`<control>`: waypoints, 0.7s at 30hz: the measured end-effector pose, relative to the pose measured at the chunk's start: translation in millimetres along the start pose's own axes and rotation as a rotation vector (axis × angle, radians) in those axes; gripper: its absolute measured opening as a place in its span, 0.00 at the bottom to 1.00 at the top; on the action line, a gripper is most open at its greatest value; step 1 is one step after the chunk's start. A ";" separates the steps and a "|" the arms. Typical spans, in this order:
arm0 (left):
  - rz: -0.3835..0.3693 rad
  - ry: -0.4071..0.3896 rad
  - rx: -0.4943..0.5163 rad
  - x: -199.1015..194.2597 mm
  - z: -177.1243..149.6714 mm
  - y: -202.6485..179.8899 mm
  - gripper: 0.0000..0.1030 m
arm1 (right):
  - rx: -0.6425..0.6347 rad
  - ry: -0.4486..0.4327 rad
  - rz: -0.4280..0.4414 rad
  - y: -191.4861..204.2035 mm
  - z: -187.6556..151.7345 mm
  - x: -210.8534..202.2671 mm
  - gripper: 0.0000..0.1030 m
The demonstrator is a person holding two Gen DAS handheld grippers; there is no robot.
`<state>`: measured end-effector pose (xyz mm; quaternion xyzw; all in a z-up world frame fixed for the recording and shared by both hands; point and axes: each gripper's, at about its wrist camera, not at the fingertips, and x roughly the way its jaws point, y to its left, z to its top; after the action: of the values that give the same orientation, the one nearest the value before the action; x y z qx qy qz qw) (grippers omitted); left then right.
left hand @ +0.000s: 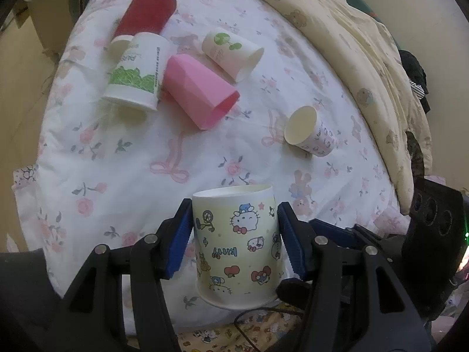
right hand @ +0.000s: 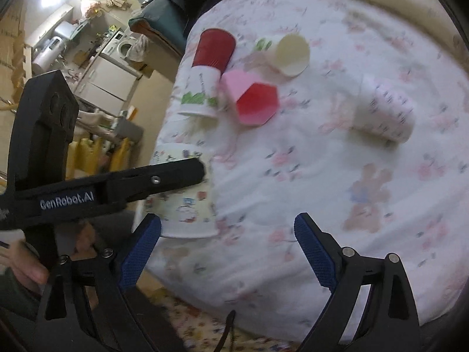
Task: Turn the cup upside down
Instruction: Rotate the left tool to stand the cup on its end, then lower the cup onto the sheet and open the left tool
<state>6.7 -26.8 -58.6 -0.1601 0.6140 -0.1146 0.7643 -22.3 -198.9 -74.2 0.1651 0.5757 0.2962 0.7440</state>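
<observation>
Left gripper (left hand: 234, 234) clamped (right gripper (right hand: 227, 252) apparently agape)

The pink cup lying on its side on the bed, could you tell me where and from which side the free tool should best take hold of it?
Grip the pink cup across its faceted side walls near the middle, coming down from above. It lies on its side with its open mouth towards the right tool, which is open and empty. A white cup with green print lies close on its left, so keep that finger tight to the wall.

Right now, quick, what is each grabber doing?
Left gripper: closed on the Hello Kitty cup, which is upside down.
Right gripper: open, holding nothing, above the bedsheet.
</observation>
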 end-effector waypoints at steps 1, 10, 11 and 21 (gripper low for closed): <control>-0.003 0.001 0.001 0.3 -0.2 -0.2 0.53 | 0.006 0.004 0.011 0.5 0.3 1.4 0.94; -0.019 -0.018 0.031 -8.6 0.9 -6.2 0.52 | 0.002 0.053 -0.083 -6.3 -2.3 15.5 0.95; -0.027 -0.016 0.028 -10.1 0.4 -6.3 0.52 | 0.005 0.056 -0.095 -8.4 -1.9 16.4 0.95; 0.087 -0.033 0.027 -15.3 10.1 -2.9 0.51 | 0.042 0.012 -0.142 -20.2 1.2 2.5 0.95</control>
<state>13.2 -22.8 -41.8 -0.1248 0.6062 -0.0867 0.7807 -15.7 -212.8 -87.6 0.1377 0.5964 0.2317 0.7561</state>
